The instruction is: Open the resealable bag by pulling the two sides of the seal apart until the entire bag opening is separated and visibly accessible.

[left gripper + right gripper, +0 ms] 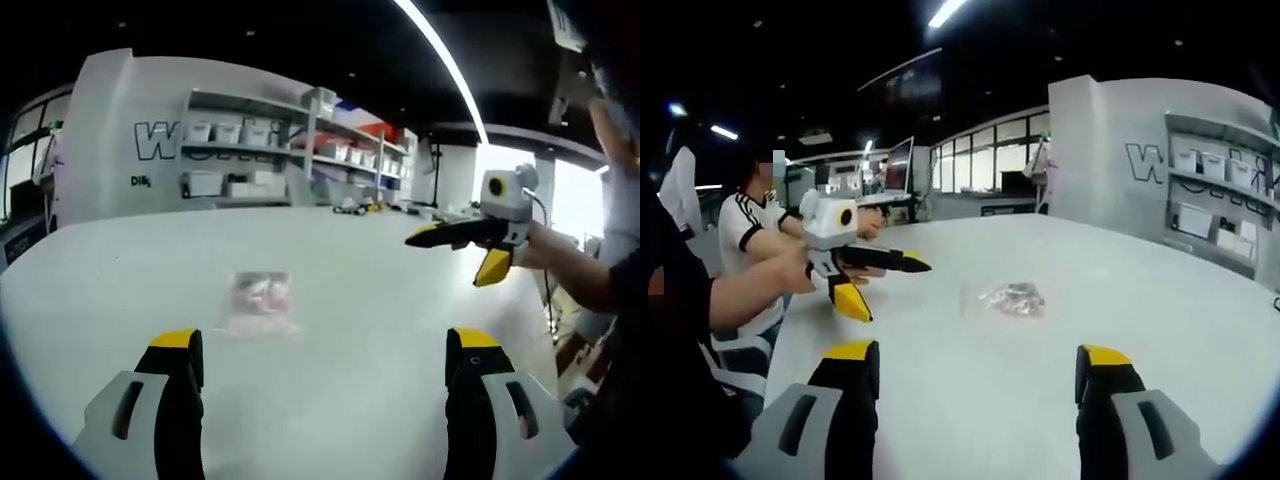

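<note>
bag: resealable bag [260,300] is seen flat on the white table [380,300], well ahead of both jaw pairs, untouched; small contents are visible inside [1013,298].
left gripper: [325,350] jaws spread wide, nothing held; bag lies nearer the left finger [178,352].
right gripper: [977,368] jaws spread wide, nothing held; bag lies between the 2 fingertips, far ahead.
left gripper view: shelves with bins [300,150] are seen behind; right gripper [450,250] enters from the right.
right gripper view: left gripper [885,275] and a seated person in a striped shirt [750,225] are seen.
</note>
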`<state>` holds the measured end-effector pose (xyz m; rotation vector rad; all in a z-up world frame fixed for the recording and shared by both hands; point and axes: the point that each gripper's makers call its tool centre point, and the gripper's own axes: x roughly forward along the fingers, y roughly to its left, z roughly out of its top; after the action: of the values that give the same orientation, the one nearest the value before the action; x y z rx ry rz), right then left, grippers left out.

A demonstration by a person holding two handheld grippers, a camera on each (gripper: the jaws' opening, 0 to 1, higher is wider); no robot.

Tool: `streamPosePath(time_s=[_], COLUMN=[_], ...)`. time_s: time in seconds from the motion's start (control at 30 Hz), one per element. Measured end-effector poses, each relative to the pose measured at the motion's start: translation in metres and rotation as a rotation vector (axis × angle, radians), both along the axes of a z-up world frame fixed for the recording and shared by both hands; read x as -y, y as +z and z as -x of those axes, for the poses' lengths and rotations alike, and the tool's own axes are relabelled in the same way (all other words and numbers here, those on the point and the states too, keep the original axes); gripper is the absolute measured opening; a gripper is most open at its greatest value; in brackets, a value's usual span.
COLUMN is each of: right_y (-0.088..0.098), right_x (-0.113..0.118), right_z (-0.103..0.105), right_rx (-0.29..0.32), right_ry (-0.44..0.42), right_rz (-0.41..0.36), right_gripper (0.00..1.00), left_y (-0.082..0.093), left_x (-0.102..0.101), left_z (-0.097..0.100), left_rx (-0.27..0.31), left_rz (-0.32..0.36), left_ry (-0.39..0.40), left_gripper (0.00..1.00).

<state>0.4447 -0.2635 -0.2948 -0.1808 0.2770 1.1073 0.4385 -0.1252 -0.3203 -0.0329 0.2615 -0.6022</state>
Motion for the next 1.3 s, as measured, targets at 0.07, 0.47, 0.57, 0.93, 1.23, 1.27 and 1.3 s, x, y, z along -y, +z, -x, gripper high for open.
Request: streamPosePath(time_s=[0.07,0.47,0.57,0.93,1.23,1.27,1.3], right_y=[0.0,-0.003,-0.004,-0.005,-0.005,-0.004,-0.004], right_x=[-0.001,-0.007,-0.007,-0.013,-0.018,-0.018,-0.019], right_z=[-0.001,-0.006,-0.007,-0.013,-0.017,-0.017,-0.018], right_rx=[-0.003,-0.009,-0.007,-0.007,-0.007,-0.006,-0.005], right_ry=[0.003,0.009,0.009,0.016,0.023,0.024,0.024], right_rz=[-0.002,-0.005,0.0,-0.001,0.003,0.002,0.003], right_gripper=[0.8,0.8,0.79,0.78,0.77,0.77,0.77], left_y=[0.0,-0.002,-0.002,-0.004,-0.004,-0.004,-0.004], left_x=[0.0,-0.003,-0.003,-0.003,-0.003,-0.003,-0.003], left_z=[-0.001,-0.003,-0.004,-0.006,-0.006,-0.005,-0.006], left_rx=[0.002,-0.004,-0.004,-0.005,-0.007,-0.006,-0.006], left_rz=[0.002,-0.004,-0.002,-0.005,-0.007,-0.007,-0.005], left_ry=[0.001,0.004,0.003,0.001,0.003,0.004,0.004], left_gripper=[1.0,1.0,1.0,1.0,1.0,1.0,1.0])
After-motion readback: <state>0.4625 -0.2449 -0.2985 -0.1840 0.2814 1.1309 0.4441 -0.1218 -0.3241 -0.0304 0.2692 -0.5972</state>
